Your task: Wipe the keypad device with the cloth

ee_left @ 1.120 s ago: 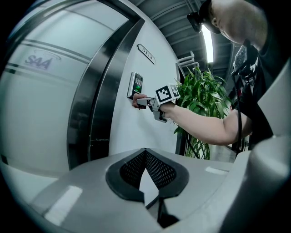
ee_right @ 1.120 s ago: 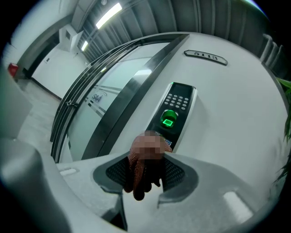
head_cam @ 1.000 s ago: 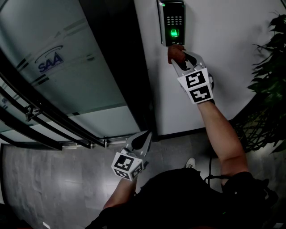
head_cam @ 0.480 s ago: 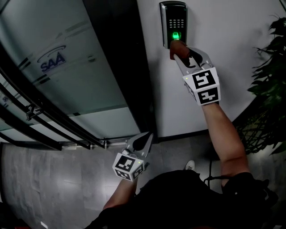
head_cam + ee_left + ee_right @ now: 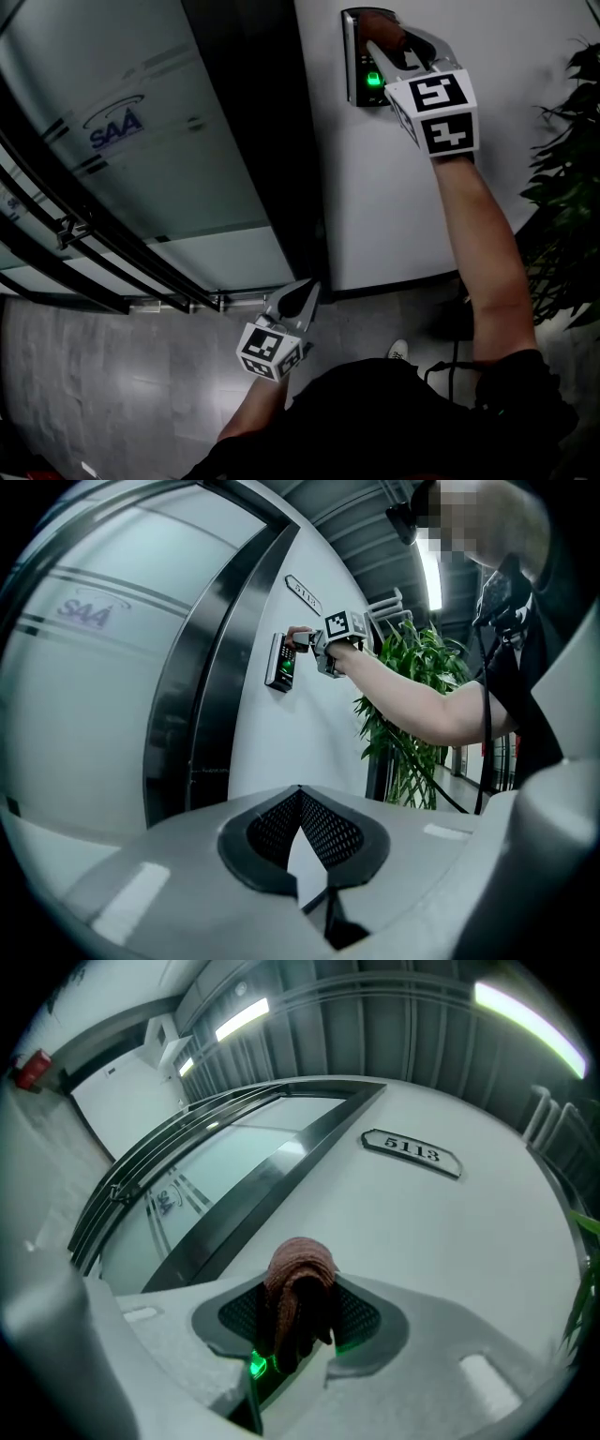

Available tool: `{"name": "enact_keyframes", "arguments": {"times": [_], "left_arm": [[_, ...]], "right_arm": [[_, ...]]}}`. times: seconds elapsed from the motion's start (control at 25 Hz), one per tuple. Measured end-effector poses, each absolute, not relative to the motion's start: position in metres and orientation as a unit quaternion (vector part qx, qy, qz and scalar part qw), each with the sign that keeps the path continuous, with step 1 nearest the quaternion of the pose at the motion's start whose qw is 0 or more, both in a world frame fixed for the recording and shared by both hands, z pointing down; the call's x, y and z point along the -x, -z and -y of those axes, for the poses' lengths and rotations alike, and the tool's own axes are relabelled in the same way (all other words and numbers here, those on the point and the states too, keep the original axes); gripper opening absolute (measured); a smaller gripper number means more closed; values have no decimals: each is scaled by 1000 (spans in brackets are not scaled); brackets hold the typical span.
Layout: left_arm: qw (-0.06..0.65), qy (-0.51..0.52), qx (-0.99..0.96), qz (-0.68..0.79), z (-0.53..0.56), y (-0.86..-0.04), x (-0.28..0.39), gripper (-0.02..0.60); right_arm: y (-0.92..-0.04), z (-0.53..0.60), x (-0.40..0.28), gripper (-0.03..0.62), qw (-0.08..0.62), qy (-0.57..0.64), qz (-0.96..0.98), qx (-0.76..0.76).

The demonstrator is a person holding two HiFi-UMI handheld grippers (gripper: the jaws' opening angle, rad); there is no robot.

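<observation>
The black keypad device (image 5: 358, 70) hangs on the white wall, its green light (image 5: 373, 79) glowing. My right gripper (image 5: 389, 39) is shut on a reddish-brown cloth (image 5: 382, 26) and presses it against the device's upper part, hiding the keys. The right gripper view shows the cloth (image 5: 298, 1288) bunched between the jaws, with the green light (image 5: 255, 1365) just below. In the left gripper view the device (image 5: 280, 663) and the cloth (image 5: 298, 632) appear far off. Low by my waist, my left gripper (image 5: 305, 295) is shut and holds nothing.
A frosted glass door (image 5: 122, 131) with a blue logo and a dark frame (image 5: 253, 122) stands left of the device. A leafy plant (image 5: 567, 141) crowds the right side. A room number plate (image 5: 411, 1150) sits higher on the wall. Grey floor (image 5: 112, 394) lies below.
My right gripper has slid the cloth upward, from just under the green light to the top of the device. The left gripper has stayed where it was.
</observation>
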State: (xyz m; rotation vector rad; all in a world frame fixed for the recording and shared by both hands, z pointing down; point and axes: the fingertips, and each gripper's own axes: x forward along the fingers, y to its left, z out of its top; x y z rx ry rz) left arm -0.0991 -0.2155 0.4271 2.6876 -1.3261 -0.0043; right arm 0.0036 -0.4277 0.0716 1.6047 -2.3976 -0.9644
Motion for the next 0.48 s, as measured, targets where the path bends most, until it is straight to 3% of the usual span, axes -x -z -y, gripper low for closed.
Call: {"name": "enact_keyframes", "arguments": {"times": [0.48], "left_arm": [[74, 1, -894, 442, 219, -429, 99, 15]], "right_arm": [[-92, 443, -1, 149, 67, 309, 787, -530]]}}
